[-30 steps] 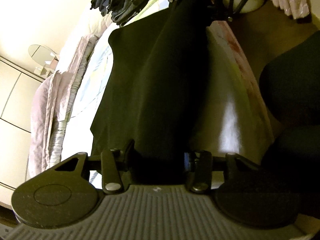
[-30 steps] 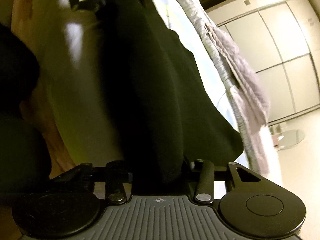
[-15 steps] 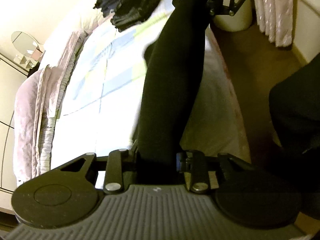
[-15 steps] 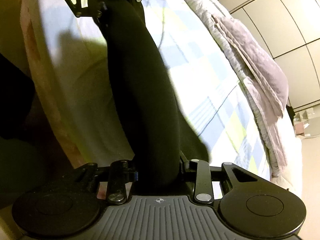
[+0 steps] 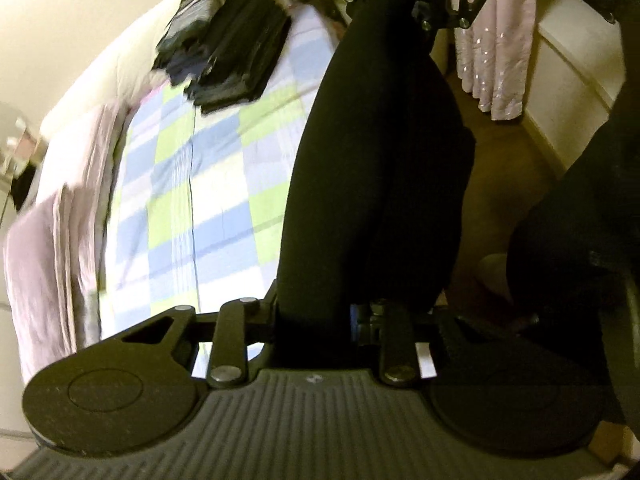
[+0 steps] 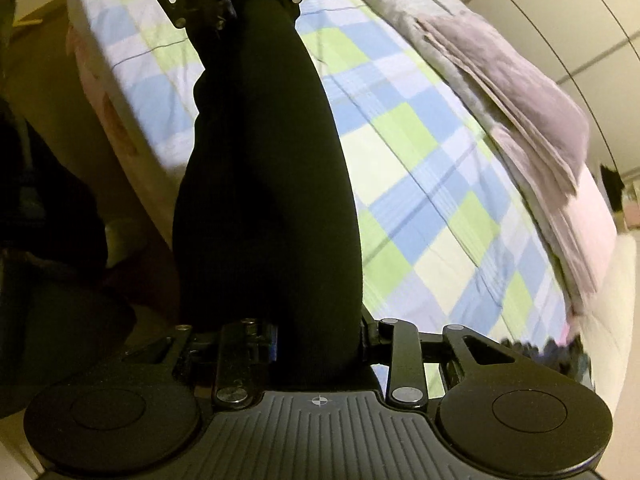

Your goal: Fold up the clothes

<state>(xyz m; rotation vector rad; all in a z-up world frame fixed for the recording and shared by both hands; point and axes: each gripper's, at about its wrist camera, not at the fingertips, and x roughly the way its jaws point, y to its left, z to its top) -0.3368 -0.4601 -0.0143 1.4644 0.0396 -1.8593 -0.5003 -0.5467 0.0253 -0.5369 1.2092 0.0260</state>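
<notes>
Change since earlier frames: both grippers raised well above the bed (image 5: 208, 184); far more checked sheet exposed; black garment (image 5: 372, 184) lifted off the mattress, hanging as a narrow bundled column instead of lying spread.
Left gripper (image 5: 316, 320): jaws just closing, now narrow, clamped on one end of the black garment.
Right gripper (image 6: 316, 340): jaws just closing slightly, now narrow, clamped on the opposite end of the garment.
Garment position: stretched between the two grippers, in the air over the bed edge nearest the person, clear of the checked sheet.
Other items: stack of dark folded clothes (image 5: 228, 52) lying at the far end of the bed; folded pink blanket (image 6: 520, 112) along the far side.
Hidden or unclear: fingertips of both grippers covered by fabric; garment type not discernible; folded stack blurred; dark shape at frame edge, probably the person's clothing, cut off.
</notes>
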